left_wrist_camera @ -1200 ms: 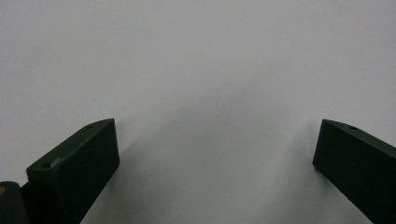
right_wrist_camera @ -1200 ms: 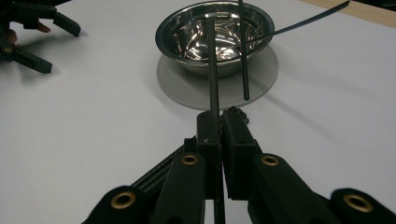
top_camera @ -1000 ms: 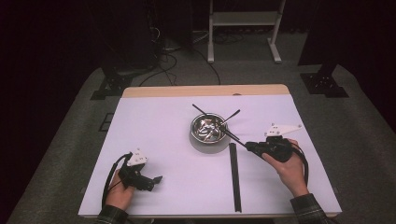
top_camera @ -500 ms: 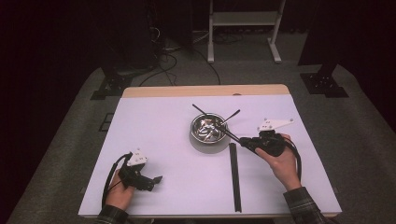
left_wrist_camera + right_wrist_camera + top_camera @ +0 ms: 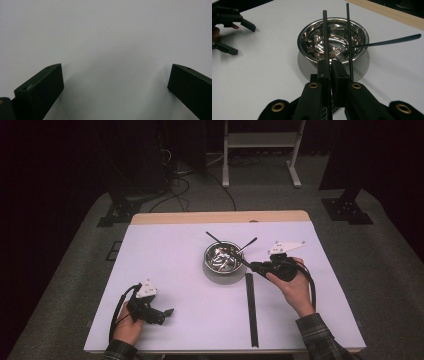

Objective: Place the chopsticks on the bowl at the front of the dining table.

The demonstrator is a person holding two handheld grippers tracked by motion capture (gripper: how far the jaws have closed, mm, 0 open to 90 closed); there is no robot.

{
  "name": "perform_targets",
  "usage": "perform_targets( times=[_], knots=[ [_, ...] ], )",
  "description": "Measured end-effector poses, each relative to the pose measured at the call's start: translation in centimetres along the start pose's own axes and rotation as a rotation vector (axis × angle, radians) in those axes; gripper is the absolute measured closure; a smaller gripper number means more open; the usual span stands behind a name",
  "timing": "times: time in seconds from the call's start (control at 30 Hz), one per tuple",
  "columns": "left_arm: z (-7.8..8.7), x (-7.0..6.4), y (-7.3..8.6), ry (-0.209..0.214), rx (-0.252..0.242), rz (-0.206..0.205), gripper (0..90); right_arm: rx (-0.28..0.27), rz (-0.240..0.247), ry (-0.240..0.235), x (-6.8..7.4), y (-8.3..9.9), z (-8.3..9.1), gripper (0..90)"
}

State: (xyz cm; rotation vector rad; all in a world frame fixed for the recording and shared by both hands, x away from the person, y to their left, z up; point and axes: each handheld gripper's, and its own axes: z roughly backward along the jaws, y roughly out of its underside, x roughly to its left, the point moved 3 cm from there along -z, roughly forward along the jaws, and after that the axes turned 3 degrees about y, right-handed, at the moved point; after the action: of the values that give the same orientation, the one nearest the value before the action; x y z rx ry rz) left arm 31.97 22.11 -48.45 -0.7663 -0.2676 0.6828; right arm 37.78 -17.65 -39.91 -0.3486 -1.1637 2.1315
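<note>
– Roughly how far along can the work be judged to be?

– About midway, it would seem. Nearest, on the near left of the bowl [image 5: 207,264] and well apart from it, the left gripper [image 5: 168,312] is rested on the white table [image 5: 165,255] with its jaws spread wide and nothing between them; bare table is seen between them in the left gripper view.

– And what is left to be moved?

– A long black stick [image 5: 251,310] is laid flat just on the near right of the bowl, untouched. It may be a pair lying together; that cannot be told.

– Is anything being carried?

– Yes. At the bowl's right rim the right gripper [image 5: 330,71] is clamped on a black chopstick [image 5: 325,32], which is held out across the bowl's opening and past its far rim. It has not yet been let go.

– What is counted as done?

– A second thin stick [image 5: 348,30] is seen just beside the held one, over the bowl, and a flat-ended black utensil [image 5: 392,40] is leaned in the bowl with its handle out past the rim. Releasing the held chopstick and fetching the flat stick would be what remains.
</note>
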Motion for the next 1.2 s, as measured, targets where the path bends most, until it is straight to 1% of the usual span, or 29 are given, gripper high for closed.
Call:
perform_targets(
  times=[0.37,0.73,0.77,0.9,1.07,1.2],
  knots=[
    [0.0,0.0,0.0,0.0,0.002,-0.001,0.0,0.007,-0.01,0.002,-0.2,-0.6,-1.2,85.5],
    [0.0,0.0,0.0,-0.002,0.0,-0.001,0.0,0.008,-0.004,0.002,-0.4,-1.5,-2.3,85.5],
    [0.0,0.0,0.0,-0.002,-0.001,-0.001,0.0,0.009,-0.01,0.001,-0.4,-1.6,-2.4,85.5],
    [0.0,0.0,0.0,-0.001,0.0,-0.002,0.0,0.008,-0.014,0.003,-0.5,-1.9,-2.8,85.5],
    [0.0,0.0,0.0,-0.001,0.001,-0.003,0.0,0.02,-0.007,0.012,-0.4,-2.1,-3.5,85.5],
    [0.0,0.0,0.0,0.0,0.003,-0.003,0.0,0.021,-0.016,0.014,-0.5,-2.2,-3.9,85.5]
  ],
)
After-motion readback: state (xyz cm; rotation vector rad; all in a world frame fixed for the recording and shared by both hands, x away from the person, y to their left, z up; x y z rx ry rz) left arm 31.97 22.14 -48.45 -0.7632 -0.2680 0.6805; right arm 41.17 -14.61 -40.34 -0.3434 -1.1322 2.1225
